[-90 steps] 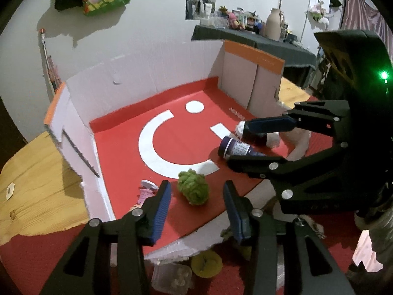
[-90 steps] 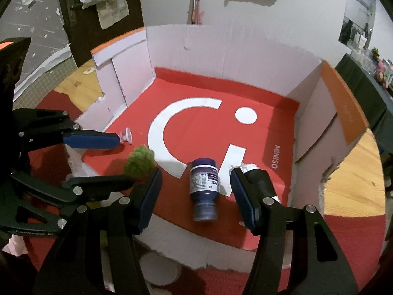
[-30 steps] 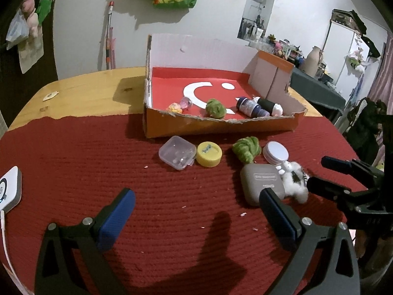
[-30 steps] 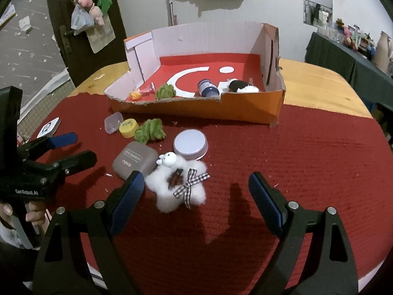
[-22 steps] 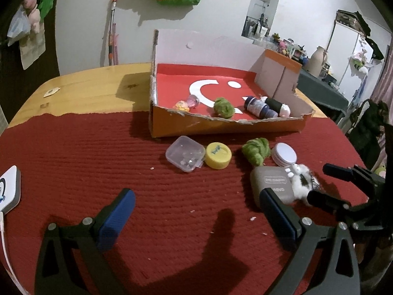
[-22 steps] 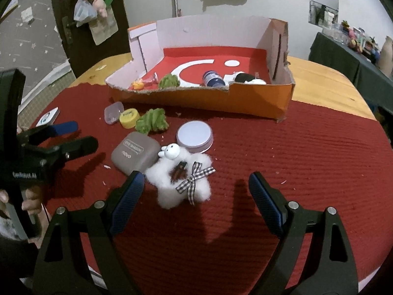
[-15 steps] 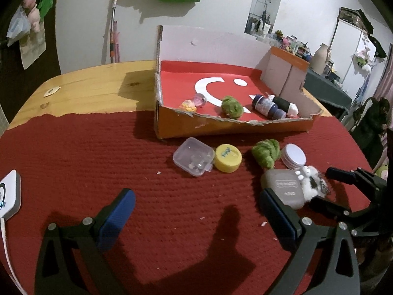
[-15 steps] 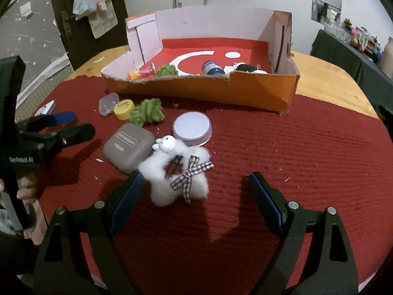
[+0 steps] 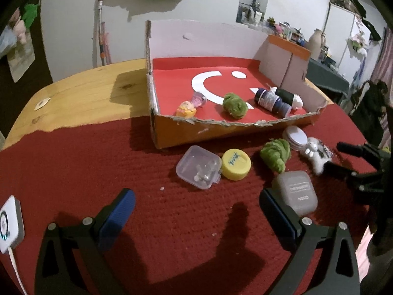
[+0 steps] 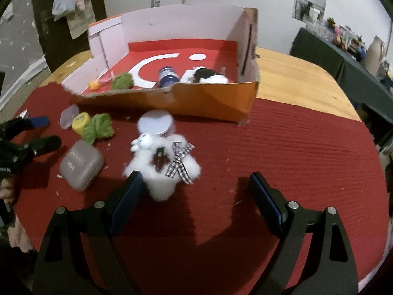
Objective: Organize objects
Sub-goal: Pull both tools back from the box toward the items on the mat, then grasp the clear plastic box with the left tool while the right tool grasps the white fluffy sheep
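The right claw (image 10: 194, 196) is held spread wide above the red mat (image 10: 294, 159), with nothing pinched. Its left pad is seen just in front of the white plush toy (image 10: 163, 164), which lies off-centre towards that pad rather than between the jaws. If the jaws were closed from this position, the toy would probably be caught only at its fluffy edge and could slip free, or be pushed aside into the grey case (image 10: 81, 164) just beside it.

The left claw (image 9: 196, 211) is likewise spread and empty. The grey case (image 9: 294, 194) is partly hidden behind its right pad; a descent here could knock the case before it is enclosed.

Farther off, the white round tin (image 10: 156, 123) touches the toy's head and may be dragged along by a lift. The green plush (image 10: 97, 127), yellow cap (image 10: 79, 122) and clear plastic box (image 9: 199, 167) lie close together, so one could be disturbed when another is taken.

Beyond them, the cardboard box (image 10: 196, 100) has a low, torn front wall, on which a carried object could snag.
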Motion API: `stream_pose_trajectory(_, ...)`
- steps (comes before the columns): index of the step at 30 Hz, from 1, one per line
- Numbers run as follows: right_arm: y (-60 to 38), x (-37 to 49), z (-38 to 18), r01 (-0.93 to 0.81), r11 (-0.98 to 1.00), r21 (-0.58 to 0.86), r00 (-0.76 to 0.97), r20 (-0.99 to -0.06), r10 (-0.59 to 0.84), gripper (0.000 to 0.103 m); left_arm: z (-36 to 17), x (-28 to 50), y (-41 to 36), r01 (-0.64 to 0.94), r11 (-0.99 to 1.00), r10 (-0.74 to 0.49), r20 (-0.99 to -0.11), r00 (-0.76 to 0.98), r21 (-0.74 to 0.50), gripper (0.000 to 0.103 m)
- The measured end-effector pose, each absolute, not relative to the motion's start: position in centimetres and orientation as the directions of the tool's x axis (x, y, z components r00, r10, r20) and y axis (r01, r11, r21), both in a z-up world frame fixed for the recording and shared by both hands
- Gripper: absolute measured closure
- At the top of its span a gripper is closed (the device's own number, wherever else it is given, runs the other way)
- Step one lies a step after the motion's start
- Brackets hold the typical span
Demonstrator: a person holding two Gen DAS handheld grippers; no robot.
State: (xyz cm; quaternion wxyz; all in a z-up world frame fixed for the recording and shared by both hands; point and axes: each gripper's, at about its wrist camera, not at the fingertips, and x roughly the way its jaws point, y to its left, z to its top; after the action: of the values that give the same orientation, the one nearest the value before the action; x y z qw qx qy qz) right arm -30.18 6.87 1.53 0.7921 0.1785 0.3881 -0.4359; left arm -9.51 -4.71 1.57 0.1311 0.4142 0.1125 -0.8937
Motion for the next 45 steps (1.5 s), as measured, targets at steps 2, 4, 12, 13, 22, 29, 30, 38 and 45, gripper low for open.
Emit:
stream_pose_trajectory(2, 6.6, -30.2, 1.6, 0.821, 0.569, -0.046, 0.333, -0.772, -0.542, 0.016, 1.6, -9.8, -5.0, 0.319, -0.944, -0.14, -0.768, -0.625, -0.088, 0.001)
stream_pose_trajectory(4, 6.5, -30.0, 1.7, 0.81, 0.584, -0.06, 0.332, -0.773, -0.541, 0.016, 1.5, -10.2, -5.4, 0.307, -0.947, -0.129, -0.771, -0.623, -0.09, 0.004)
stream_pose_trajectory(12, 6.8, -28.5, 1.7, 0.748, 0.655, -0.107, 0.346, -0.779, -0.523, 0.016, 1.2, -11.3, -5.9, 0.248, -0.965, -0.092, -0.786, -0.611, -0.08, 0.016)
stream_pose_trajectory(13, 6.7, -28.4, 1.7, 0.742, 0.663, -0.1, 0.353, -0.782, -0.513, 0.016, 1.2, -11.4, -5.9, 0.235, -0.969, -0.087, -0.786, -0.612, -0.075, 0.017)
stream_pose_trajectory(22, 6.2, -27.2, 1.3, 0.699, 0.71, -0.08, 0.381, -0.799, -0.465, 0.016, 1.2, -11.8, -5.9, 0.189, -0.981, -0.082, -0.783, -0.616, -0.046, 0.028)
stream_pose_trajectory(29, 6.5, -26.7, 0.7, 0.675, 0.73, -0.106, 0.375, -0.803, -0.463, 0.018, 1.3, -12.1, -5.7, 0.153, -0.987, -0.061, -0.78, -0.622, -0.045, 0.044)
stream_pose_trajectory(30, 6.6, -26.6, 0.7, 0.67, 0.735, -0.107, 0.38, -0.801, -0.463, 0.022, 1.3, -12.1, -5.6, 0.142, -0.989, -0.051, -0.778, -0.626, -0.049, 0.05)
stream_pose_trajectory(38, 7.0, -26.7, 1.0, 0.655, 0.752, -0.076, 0.425, -0.786, -0.45, 0.049, 1.4, -11.7, -4.5, 0.12, -0.99, -0.025, -0.763, -0.646, -0.069, 0.061)
stream_pose_trajectory(45, 7.4, -27.1, 1.7, 0.662, 0.748, -0.049, 0.447, -0.775, -0.447, 0.049, 2.1, -10.8, -4.3, 0.123, -0.985, 0.009, -0.753, -0.658, -0.12, 0.061)
